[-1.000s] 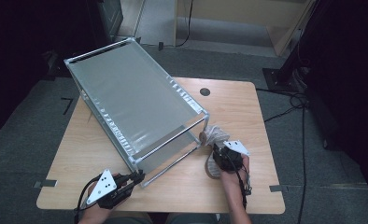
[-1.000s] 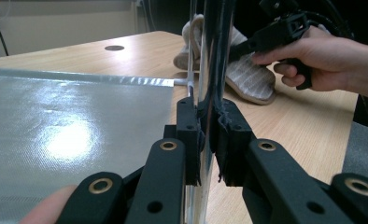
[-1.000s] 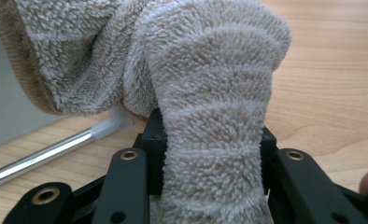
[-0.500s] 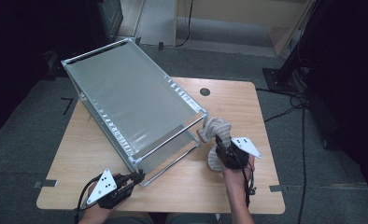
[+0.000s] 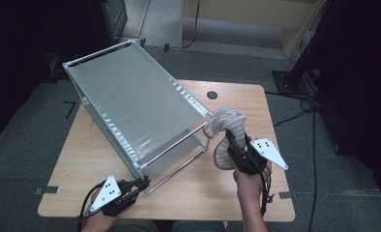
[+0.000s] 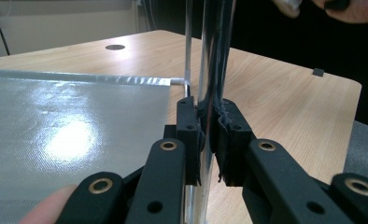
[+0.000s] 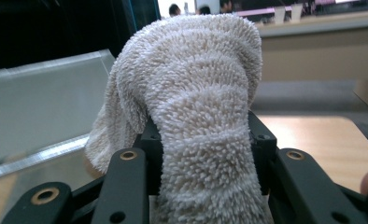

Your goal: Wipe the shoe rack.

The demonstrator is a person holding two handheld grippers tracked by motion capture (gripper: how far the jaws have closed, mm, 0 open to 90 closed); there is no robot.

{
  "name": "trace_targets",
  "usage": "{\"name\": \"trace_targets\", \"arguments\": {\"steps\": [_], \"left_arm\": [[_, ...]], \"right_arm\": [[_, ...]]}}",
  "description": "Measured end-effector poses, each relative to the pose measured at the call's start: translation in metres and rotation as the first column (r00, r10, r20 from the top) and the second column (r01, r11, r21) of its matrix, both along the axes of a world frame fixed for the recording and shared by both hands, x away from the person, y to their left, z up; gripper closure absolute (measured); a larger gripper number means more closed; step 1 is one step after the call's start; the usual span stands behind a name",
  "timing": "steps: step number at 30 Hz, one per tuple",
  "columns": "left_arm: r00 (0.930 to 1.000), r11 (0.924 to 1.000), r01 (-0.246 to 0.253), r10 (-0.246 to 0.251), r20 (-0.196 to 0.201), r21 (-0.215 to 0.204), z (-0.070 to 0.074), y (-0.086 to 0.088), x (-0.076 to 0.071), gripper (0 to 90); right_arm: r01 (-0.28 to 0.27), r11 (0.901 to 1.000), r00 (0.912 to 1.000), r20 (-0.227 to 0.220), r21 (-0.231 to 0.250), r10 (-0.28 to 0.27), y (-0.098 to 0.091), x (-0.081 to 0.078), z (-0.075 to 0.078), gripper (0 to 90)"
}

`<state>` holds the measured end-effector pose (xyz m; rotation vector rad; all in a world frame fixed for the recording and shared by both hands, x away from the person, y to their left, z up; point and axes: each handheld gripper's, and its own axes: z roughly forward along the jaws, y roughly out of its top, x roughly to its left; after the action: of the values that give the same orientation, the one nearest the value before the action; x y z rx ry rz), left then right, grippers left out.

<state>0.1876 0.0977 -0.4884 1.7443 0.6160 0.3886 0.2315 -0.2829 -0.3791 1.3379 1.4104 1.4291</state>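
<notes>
A metal wire rack (image 5: 130, 101) with a grey mesh shelf stands tilted on the wooden table (image 5: 193, 198), its far end raised. My left gripper (image 5: 141, 183) is shut on the rack's near corner post (image 6: 209, 93) at the table's front; the shelf (image 6: 74, 126) lies to the left of its jaws. A beige terry towel (image 5: 226, 121) hangs draped over my right gripper (image 5: 230, 139), which is shut on it and held above the table just right of the rack's front rail. In the right gripper view the towel (image 7: 198, 107) bulges up between both jaws (image 7: 203, 140).
A round cable hole (image 5: 212, 95) sits in the table's far part. Tape marks (image 5: 46, 190) stick to the table's front edge. Cables (image 5: 300, 104) run over the grey floor at the right. A wooden cabinet (image 5: 256, 19) stands behind the table.
My right gripper has risen off the table with the towel, which now hangs beside the rack's front rail. The left gripper and the rack have stayed still.
</notes>
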Motion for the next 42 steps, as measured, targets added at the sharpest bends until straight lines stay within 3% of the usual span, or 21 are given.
{"name": "trace_targets", "arguments": {"steps": [5, 7, 11, 14, 17, 18, 19, 20, 23, 33, 36, 40, 42], "left_arm": [[1.0, 1.0, 0.003, -0.003, 0.001, 0.001, 0.0, 0.0, 0.001, 82.0], [1.0, 1.0, 0.003, -0.003, 0.001, 0.0, 0.0, 0.0, 0.0, 82.0], [1.0, 1.0, 0.002, -0.002, 0.002, 0.001, 0.0, -0.001, 0.0, 82.0], [1.0, 1.0, 0.003, -0.003, 0.002, 0.004, 0.0, -0.001, -0.001, 82.1], [1.0, 1.0, 0.003, -0.003, 0.003, 0.008, 0.0, -0.001, -0.001, 82.1], [1.0, 1.0, 0.002, -0.002, 0.003, 0.007, 0.0, -0.001, -0.001, 82.1], [1.0, 1.0, 0.007, -0.007, 0.002, 0.007, 0.0, -0.002, -0.002, 82.1], [0.9999, 0.9999, 0.011, -0.011, 0.003, 0.008, 0.0, -0.004, -0.002, 82.1], [0.9997, 0.9997, 0.023, -0.023, 0.005, 0.011, 0.0, -0.008, -0.004, 82.0], [0.9965, 0.9964, 0.084, -0.084, 0.001, 0.012, 0.0, -0.029, -0.014, 82.0], [0.9949, 0.9948, 0.101, -0.101, 0.002, 0.015, 0.0, -0.033, -0.016, 82.0], [0.9942, 0.9942, 0.107, -0.107, -0.003, 0.001, -0.002, -0.036, -0.016, 81.9], [0.9937, 0.9937, 0.112, -0.112, -0.003, -0.001, -0.002, -0.036, -0.015, 82.0]], "right_arm": [[-0.065, 0.9979, 0.9968, 0.047, 0.007, 0.064, 0.016, 0.008, 0.02, 61.4], [-0.112, 0.9935, 0.9916, 0.064, -0.022, 0.113, 0.031, 0.015, 0.029, 61.1], [-0.188, 0.9755, 0.9793, 0.054, -0.115, 0.195, 0.066, 0.033, 0.036, 60.2], [-0.249, 0.9513, 0.9678, -0.013, -0.181, 0.251, 0.086, 0.046, 0.03, 60.8], [-0.303, 0.9101, 0.9508, -0.153, -0.282, 0.269, 0.1, 0.056, 0.012, 65.4], [-0.286, 0.9119, 0.9576, -0.119, -0.294, 0.263, 0.1, 0.055, 0.007, 66.9], [-0.275, 0.9211, 0.9607, -0.12, -0.276, 0.251, 0.098, 0.054, 0.007, 68.2], [-0.273, 0.9225, 0.9606, -0.129, -0.273, 0.246, 0.097, 0.054, 0.008, 68.9], [-0.252, 0.9172, 0.966, -0.137, -0.309, 0.219, 0.094, 0.048, 0.009, 69.2], [-0.185, 0.9433, 0.9799, -0.126, -0.276, 0.155, 0.057, 0.02, 0.007, 68.8], [-0.134, 0.9515, 0.9875, -0.117, -0.277, 0.105, 0.041, 0.012, 0.007, 68.2], [-0.067, 0.9704, 0.9946, -0.093, -0.232, 0.046, 0.02, 0.005, 0.005, 67.2], [-0.061, 0.9707, 0.9953, -0.088, -0.232, 0.042, 0.02, 0.003, 0.005, 66.7]]}}
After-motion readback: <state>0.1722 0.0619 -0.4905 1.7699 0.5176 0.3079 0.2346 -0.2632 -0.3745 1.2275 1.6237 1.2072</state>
